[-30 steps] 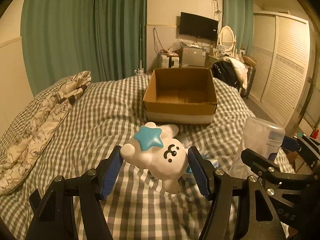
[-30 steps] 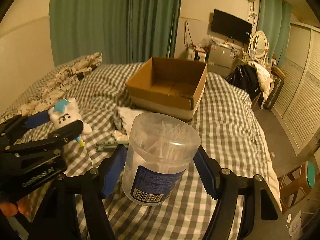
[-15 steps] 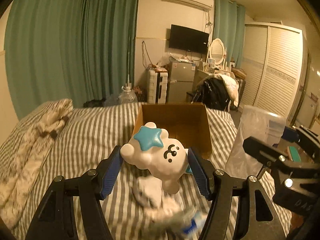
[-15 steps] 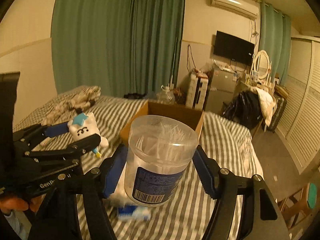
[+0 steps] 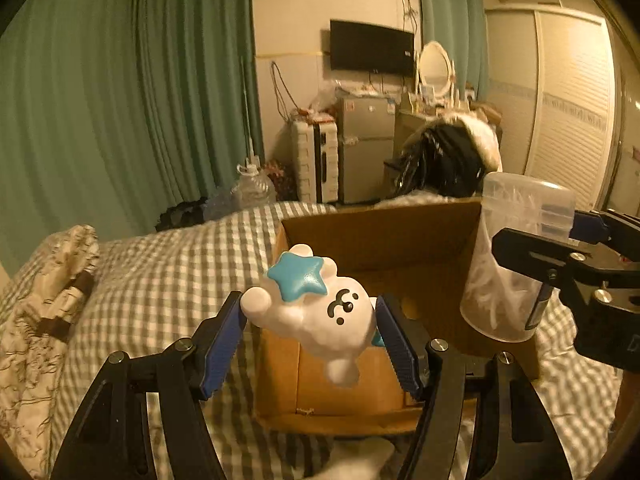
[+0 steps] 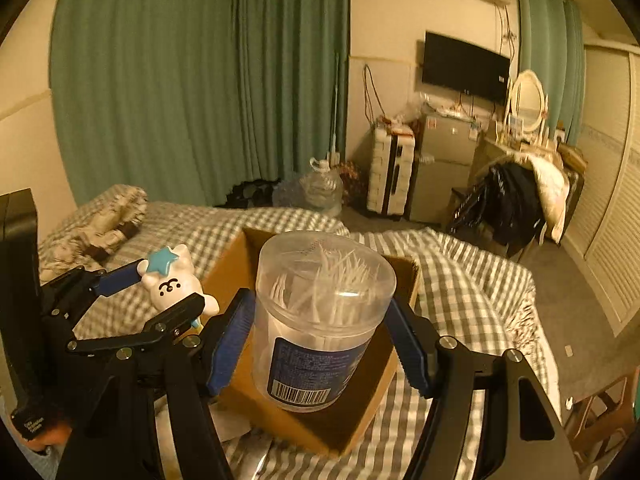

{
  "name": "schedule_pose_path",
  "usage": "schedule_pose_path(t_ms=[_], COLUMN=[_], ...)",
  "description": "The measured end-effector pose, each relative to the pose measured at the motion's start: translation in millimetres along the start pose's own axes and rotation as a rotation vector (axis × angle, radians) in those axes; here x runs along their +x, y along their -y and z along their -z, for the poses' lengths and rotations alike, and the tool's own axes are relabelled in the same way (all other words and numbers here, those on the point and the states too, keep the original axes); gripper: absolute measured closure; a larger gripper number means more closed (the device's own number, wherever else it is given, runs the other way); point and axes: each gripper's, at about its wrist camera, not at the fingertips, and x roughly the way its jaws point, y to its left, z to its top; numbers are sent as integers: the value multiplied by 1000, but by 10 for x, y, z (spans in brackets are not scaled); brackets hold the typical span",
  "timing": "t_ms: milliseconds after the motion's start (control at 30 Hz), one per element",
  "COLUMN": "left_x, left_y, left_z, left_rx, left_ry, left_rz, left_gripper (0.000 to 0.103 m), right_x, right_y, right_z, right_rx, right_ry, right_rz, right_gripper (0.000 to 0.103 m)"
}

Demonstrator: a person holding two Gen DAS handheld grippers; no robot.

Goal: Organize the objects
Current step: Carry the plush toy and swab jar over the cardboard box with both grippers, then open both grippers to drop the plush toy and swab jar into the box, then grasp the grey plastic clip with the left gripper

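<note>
My left gripper [image 5: 310, 322] is shut on a white toy figure with a blue star [image 5: 316, 312] and holds it above the near wall of an open cardboard box [image 5: 384, 236] on the checked bed. The toy also shows in the right wrist view [image 6: 172, 284]. My right gripper [image 6: 320, 332] is shut on a clear plastic jar of cotton swabs [image 6: 316, 316] with a blue label, held above the box [image 6: 408, 276]. The jar also shows in the left wrist view [image 5: 512, 256], at the box's right side. The box floor is mostly hidden.
A grey checked bedspread [image 5: 168, 264] covers the bed, with a crumpled patterned quilt [image 5: 44, 288] on the left. Something white lies on the bed just before the box [image 5: 352, 460]. Beyond the bed are green curtains, a small fridge [image 5: 364, 148] and a white wardrobe [image 5: 572, 112].
Both grippers have moved forward toward the box with their objects. The box now sits right under the toy and the jar, and the loose items on the bed have dropped out of view.
</note>
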Motion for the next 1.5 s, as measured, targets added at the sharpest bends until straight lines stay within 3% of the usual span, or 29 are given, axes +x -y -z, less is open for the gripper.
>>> schedule_pose_path(t_ms=[167, 200, 233, 267, 300, 433, 733, 900, 1033, 1200, 1367, 1500], left_x=[269, 280, 280, 233, 188, -170, -1396, -1857, -2053, -1981, -1691, -1524], left_y=[-28, -34, -23, -7, -3, 18, -114, -106, -57, 19, 34, 46], left_z=[146, 173, 188, 204, 204, 160, 65, 241, 586, 1074, 1619, 1788], left_rx=[-22, -26, -25, -21, -18, -17, -95, -76, -62, -89, -116, -90], left_ry=[-26, -38, -49, -48, -40, -21, 32, 44, 26, -37, -153, -210], left_rz=[61, 69, 67, 52, 41, 35, 7, -49, -84, -89, -105, -113], left_gripper=[33, 27, 20, 8, 4, 4, 4, 4, 4, 4, 4, 5], right_x=[390, 413, 426, 406, 351, -57, -1314, -1919, -2169, -2079, -1616, -1322], right_y=[140, 156, 166, 199, 196, 165, 25, -135, -267, -385, -380, -382], right_z=[127, 153, 162, 182, 180, 93, -39, 86, 341, 851, 1395, 1640], right_rx=[49, 60, 68, 71, 70, 42, -13, -58, -99, -99, -63, -66], right_ry=[-36, -40, -44, -42, -30, 45, 127, 151, 146, 86, -46, -136], right_rz=[-31, -45, -61, -63, -50, -3, 31, 28, 37, 53, 75, 45], right_gripper=[35, 35, 30, 23, 21, 14, 13, 11, 11, 11, 11, 11])
